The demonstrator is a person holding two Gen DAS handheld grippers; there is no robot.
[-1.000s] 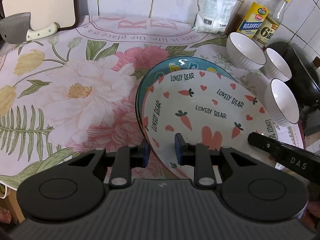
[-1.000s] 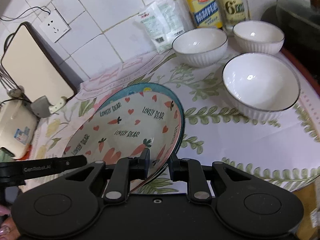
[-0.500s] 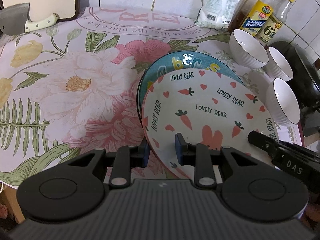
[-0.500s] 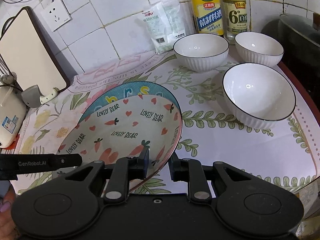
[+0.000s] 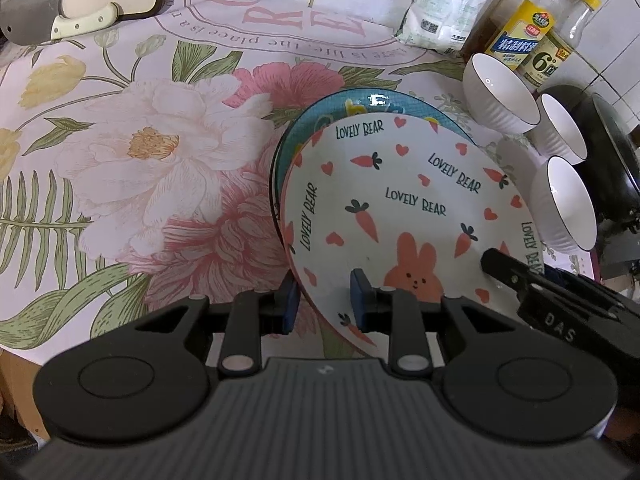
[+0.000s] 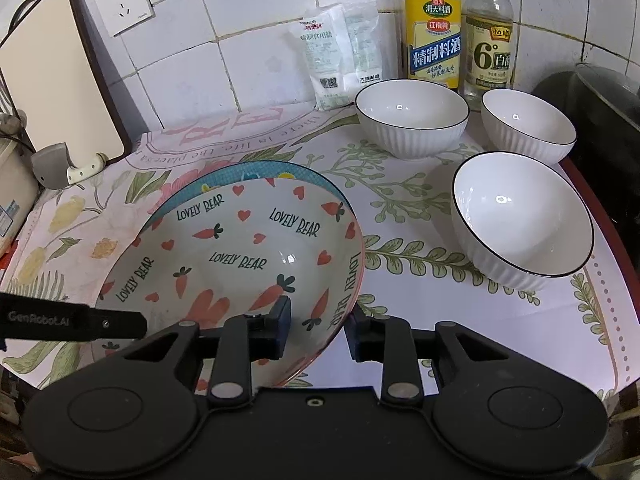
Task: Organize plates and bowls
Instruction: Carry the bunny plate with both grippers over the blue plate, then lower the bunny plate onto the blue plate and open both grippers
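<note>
Risking slippage: carrot plate [image 5: 408, 208] sitting off-centre on blue plate [image 5: 360, 106], overhanging toward six o'clock, left gripper [image 5: 322, 306] clamping its rim, right gripper [image 6: 316, 330] just opening, pads clear.

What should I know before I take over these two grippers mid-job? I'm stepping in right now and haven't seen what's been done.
Left gripper: appears clamped on the near rim of the carrot plate.
Right gripper: jaws have just been opening; the same plate's rim sits between its pads, not pressed.
The carrot plate lies nested on the blue plate, on the floral cloth. Three white bowls stand separate near the bottles.
Done: plates stacked.
Left: release the left gripper, probably stack the bowls.
</note>
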